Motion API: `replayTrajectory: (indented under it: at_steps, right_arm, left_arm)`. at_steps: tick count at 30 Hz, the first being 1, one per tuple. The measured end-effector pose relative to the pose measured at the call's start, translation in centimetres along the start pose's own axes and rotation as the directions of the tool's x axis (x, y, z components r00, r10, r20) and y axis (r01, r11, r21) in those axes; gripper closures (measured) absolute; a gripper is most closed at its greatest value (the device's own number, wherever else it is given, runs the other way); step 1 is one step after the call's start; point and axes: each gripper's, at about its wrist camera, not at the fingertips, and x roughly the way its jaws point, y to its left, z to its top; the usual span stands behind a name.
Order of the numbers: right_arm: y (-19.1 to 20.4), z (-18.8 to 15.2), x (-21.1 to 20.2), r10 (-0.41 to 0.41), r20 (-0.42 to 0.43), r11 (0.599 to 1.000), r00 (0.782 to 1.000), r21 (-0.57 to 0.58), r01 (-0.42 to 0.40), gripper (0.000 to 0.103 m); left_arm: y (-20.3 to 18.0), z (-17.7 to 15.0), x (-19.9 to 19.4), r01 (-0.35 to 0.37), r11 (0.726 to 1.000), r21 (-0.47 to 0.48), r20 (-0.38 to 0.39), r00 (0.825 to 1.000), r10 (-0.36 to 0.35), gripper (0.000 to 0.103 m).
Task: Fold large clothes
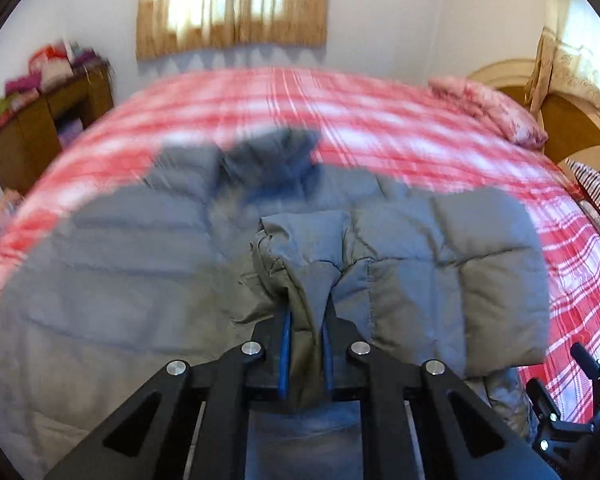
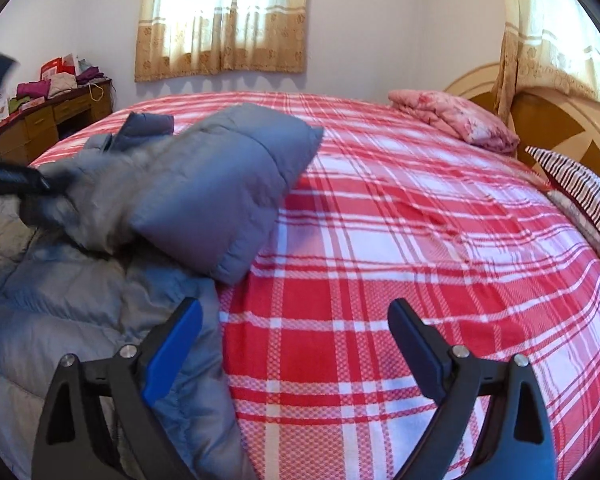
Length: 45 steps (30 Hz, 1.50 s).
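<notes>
The grey puffer jacket [image 1: 140, 264] lay on the red plaid bed cover [image 2: 400, 240], toward the side away from the headboard [image 2: 560, 128]. The left gripper [image 1: 306, 320] pinched a fold of its sleeve [image 2: 220, 184], lifting it off the cover. The right gripper [image 2: 296, 344] hung with fingers spread wide just beside the jacket's edge, gripping nothing.

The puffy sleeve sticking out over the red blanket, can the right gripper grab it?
Probably yes. The right gripper is open and holds nothing, and the sleeve of the grey jacket lies ahead to its left with only the plaid blanket between. The left gripper is pinching the jacket.
</notes>
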Motion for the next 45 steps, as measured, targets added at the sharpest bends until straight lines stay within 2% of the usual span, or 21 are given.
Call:
replayTrajectory:
  at_steps: [3,7,12,20,26,28,30,32,34,35,36,38,41,43,45]
  right_arm:
    - [0.0,0.0,0.1,-0.007,-0.005,1.000,1.000,-0.007,0.007,0.007]
    - [0.3,-0.1,0.1,-0.018,-0.013,1.000,1.000,-0.015,0.018,0.006]
    - [0.7,-0.3,0.3,-0.034,-0.025,0.999,0.999,-0.033,0.033,0.005]
    - [1.3,-0.4,0.6,-0.052,-0.052,0.997,0.997,-0.063,0.049,0.004]
    - [1.1,-0.5,0.6,-0.047,-0.064,0.998,0.997,-0.055,0.044,0.004]
    - [0.9,-0.4,0.8,-0.077,-0.090,0.996,0.993,-0.048,0.073,0.004]
    - [-0.2,-0.3,1.1,-0.138,-0.120,0.990,0.983,-0.011,0.138,0.004]
    - [-1.4,-0.1,0.5,-0.128,-0.116,0.991,0.985,0.033,0.133,0.004]
    - [-1.3,0.4,-0.7,-0.106,-0.078,0.994,0.991,0.005,0.107,0.004]
    - [-0.8,0.9,-1.3,-0.086,-0.064,0.996,0.994,-0.034,0.084,0.004]
    - [-0.4,1.3,-1.6,-0.059,-0.061,0.996,0.996,-0.063,0.056,0.004]
    - [0.7,2.9,-1.9,0.005,-0.077,0.994,0.997,-0.112,-0.014,0.007]
    - [2.0,6.1,-1.3,0.047,-0.083,0.991,0.995,-0.119,-0.057,0.020]
    - [2.8,7.7,-0.1,0.068,-0.079,0.992,0.995,-0.101,-0.076,0.021]
    - [3.9,8.7,1.8,0.114,-0.097,0.990,0.989,-0.075,-0.121,0.036]
  left_arm:
    - [2.1,0.8,-3.2,-0.045,0.999,-0.007,0.075,0.996,0.045,0.091]
    - [5.6,1.2,-6.3,-0.121,0.992,-0.027,0.151,0.981,0.123,0.091]
    - [8.6,-0.4,-6.1,-0.190,0.981,-0.030,0.126,0.973,0.192,0.091]
    - [9.9,-5.5,-3.1,-0.316,0.949,0.002,0.055,0.947,0.315,0.091]
    - [10.1,-7.5,-2.8,-0.364,0.931,0.014,0.077,0.929,0.362,0.090]
    - [10.2,-7.6,-2.4,-0.365,0.931,0.024,0.058,0.930,0.363,0.084]
    - [10.2,-7.4,-2.8,-0.376,0.926,0.020,0.055,0.926,0.375,0.078]
    - [10.5,-7.0,-4.1,-0.394,0.919,-0.010,0.085,0.915,0.394,0.061]
    - [10.9,-6.8,-5.6,-0.418,0.907,-0.045,0.139,0.897,0.420,0.025]
    - [11.2,-6.7,-6.5,-0.428,0.901,-0.067,0.178,0.884,0.432,0.020]
    - [11.5,-6.5,-7.3,-0.422,0.903,-0.086,0.214,0.877,0.430,0.016]
    - [11.5,-5.7,-7.4,-0.415,0.905,-0.094,0.234,0.874,0.425,0.015]
    - [11.5,-3.9,-6.1,-0.452,0.885,-0.109,0.196,0.864,0.465,0.015]
    - [11.3,-3.1,-4.5,-0.457,0.882,-0.117,0.164,0.867,0.471,0.015]
    - [10.7,-2.7,-2.3,-0.467,0.878,-0.101,0.128,0.869,0.477,0.015]
